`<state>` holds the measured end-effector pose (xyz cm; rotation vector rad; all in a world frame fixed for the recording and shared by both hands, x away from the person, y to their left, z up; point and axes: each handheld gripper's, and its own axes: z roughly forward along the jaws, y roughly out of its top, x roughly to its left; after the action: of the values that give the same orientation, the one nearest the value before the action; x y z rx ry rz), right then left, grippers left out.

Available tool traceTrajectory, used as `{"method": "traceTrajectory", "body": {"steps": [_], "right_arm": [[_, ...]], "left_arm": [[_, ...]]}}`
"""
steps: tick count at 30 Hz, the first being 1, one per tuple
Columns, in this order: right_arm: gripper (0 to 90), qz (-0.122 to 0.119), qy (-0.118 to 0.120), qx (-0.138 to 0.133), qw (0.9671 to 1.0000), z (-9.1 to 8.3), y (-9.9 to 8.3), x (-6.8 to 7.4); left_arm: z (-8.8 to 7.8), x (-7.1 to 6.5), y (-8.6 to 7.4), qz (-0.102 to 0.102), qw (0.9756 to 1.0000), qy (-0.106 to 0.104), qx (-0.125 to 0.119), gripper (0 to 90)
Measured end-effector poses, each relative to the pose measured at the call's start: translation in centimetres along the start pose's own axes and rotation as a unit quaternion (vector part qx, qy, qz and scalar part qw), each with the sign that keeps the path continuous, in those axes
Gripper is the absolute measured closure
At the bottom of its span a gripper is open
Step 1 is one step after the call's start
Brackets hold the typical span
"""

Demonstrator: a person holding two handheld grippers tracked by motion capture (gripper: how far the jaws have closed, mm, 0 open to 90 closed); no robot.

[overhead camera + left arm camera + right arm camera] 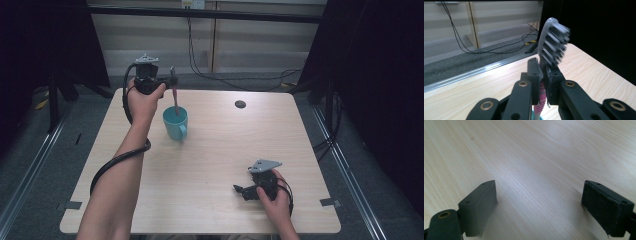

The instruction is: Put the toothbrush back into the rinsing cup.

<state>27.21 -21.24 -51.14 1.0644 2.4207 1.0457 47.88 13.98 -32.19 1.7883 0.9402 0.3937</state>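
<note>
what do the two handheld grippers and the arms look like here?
Both grippers, left and right, are black, each topped with a grey three-cornered plate. The jaws are flat black blocks on linkage arms with brass-coloured pivot rings. A black ribbed cable trails from the left one along the forearm. Both forearms are bare, no sleeves or gloves.

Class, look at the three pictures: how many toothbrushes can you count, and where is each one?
1. The toothbrush is clamped in the left gripper, bristle head up, its pink handle reaching down into the teal cup on the table. None seems hidden.
</note>
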Motion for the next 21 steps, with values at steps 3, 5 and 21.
{"method": "traceTrajectory", "body": {"steps": [3, 5, 21], "right_arm": [[12.5, -0.001, 0.000, 0.000, 1.0000, 0.0, 0.0, 0.0], [12.5, -0.001, 0.000, -0.001, 1.0000, 0.0, 0.0, 0.0], [12.5, -0.001, 0.002, -0.001, 1.0000, 0.0, 0.0, 0.0]], "left_arm": [[0.4, 0.0, -0.3, 0.000, 1.0000, 0.010, -0.002, 84.3], [0.8, 0.2, -0.8, -0.002, 0.9999, 0.013, 0.000, 84.1], [2.9, -0.5, -5.4, 0.002, 0.9995, 0.020, 0.026, 84.0]]}}
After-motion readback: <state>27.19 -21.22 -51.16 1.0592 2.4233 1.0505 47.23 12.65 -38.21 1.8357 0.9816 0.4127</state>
